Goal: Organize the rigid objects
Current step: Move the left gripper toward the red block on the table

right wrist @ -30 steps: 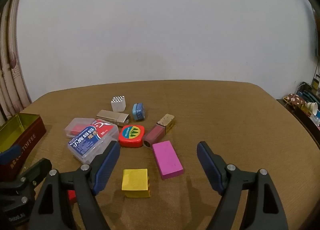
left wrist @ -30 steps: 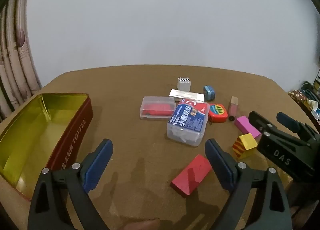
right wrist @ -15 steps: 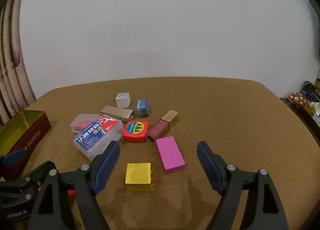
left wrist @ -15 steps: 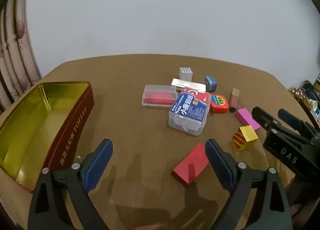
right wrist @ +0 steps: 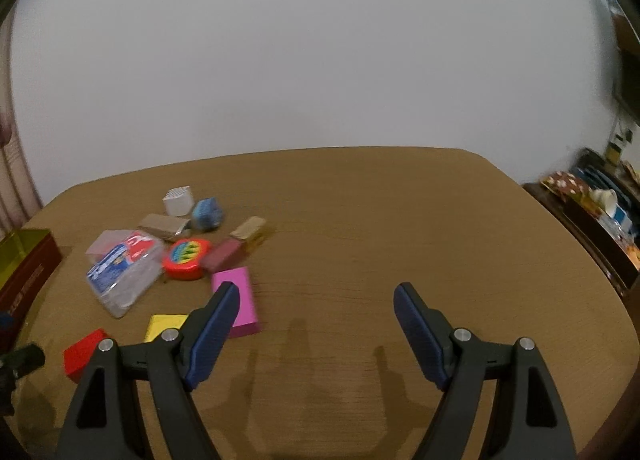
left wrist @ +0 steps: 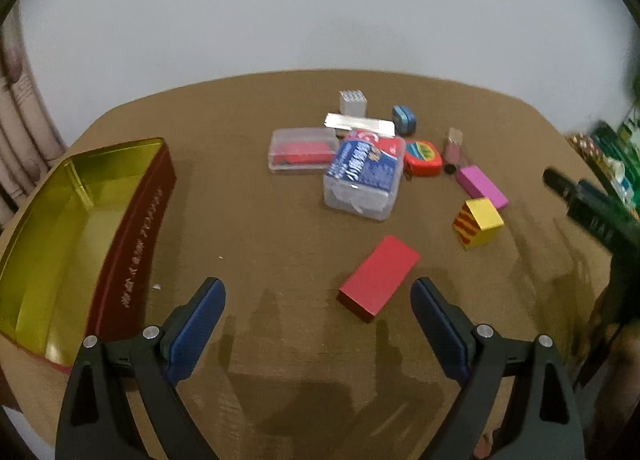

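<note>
Red block now lies just ahead of the spread, empty left fingers; right fingers, also released, swung away; block likely next.

Lettering on the tin and clear box is too blurred to read.

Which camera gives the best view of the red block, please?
The left wrist view: the red block lies whole and unobstructed between the open left gripper fingers. The right wrist view shows it only partly, at the lower left edge.
</note>
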